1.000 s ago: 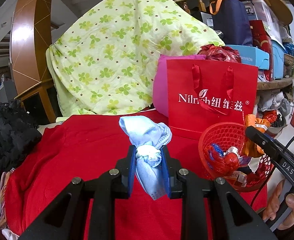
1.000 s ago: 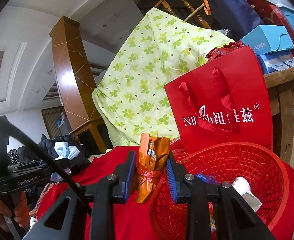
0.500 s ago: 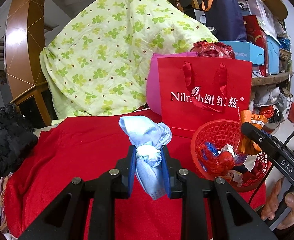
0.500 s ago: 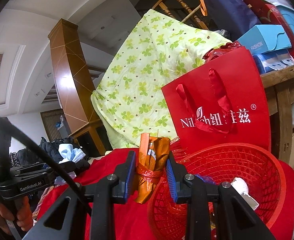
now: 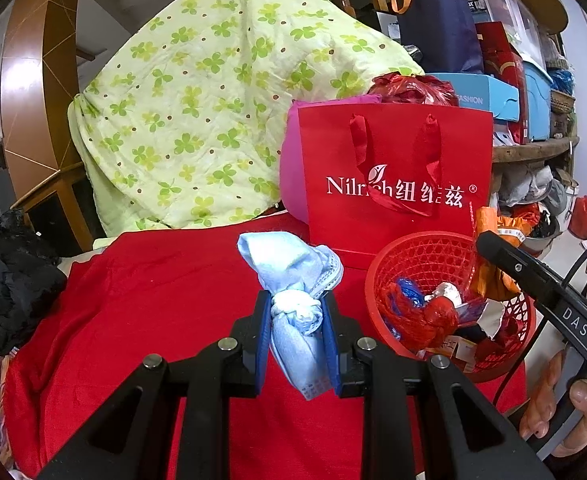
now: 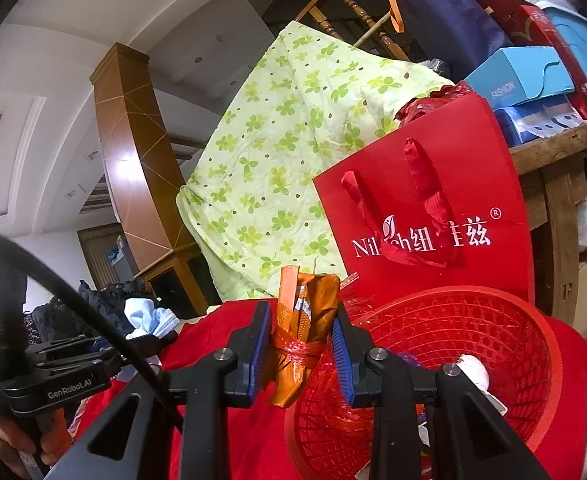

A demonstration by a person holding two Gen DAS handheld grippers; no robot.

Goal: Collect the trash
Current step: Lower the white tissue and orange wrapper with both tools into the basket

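My left gripper is shut on a knotted light-blue face mask, held above the red cloth and left of the red mesh basket. The basket holds several crumpled wrappers. My right gripper is shut on an orange wrapper bundle tied with red string, held over the near-left rim of the basket. In the right wrist view the left gripper shows at far left with the mask. The right gripper's arm and orange bundle show at the right of the left wrist view.
A red paper gift bag stands just behind the basket, with a pink bag beside it. A green clover-print quilt hangs behind. Boxes and bags crowd a wooden shelf at right. Dark clothing lies at left.
The left gripper has shifted a little toward the basket, which now sits nearer the middle of its view. The right gripper and its orange bundle have stayed still.
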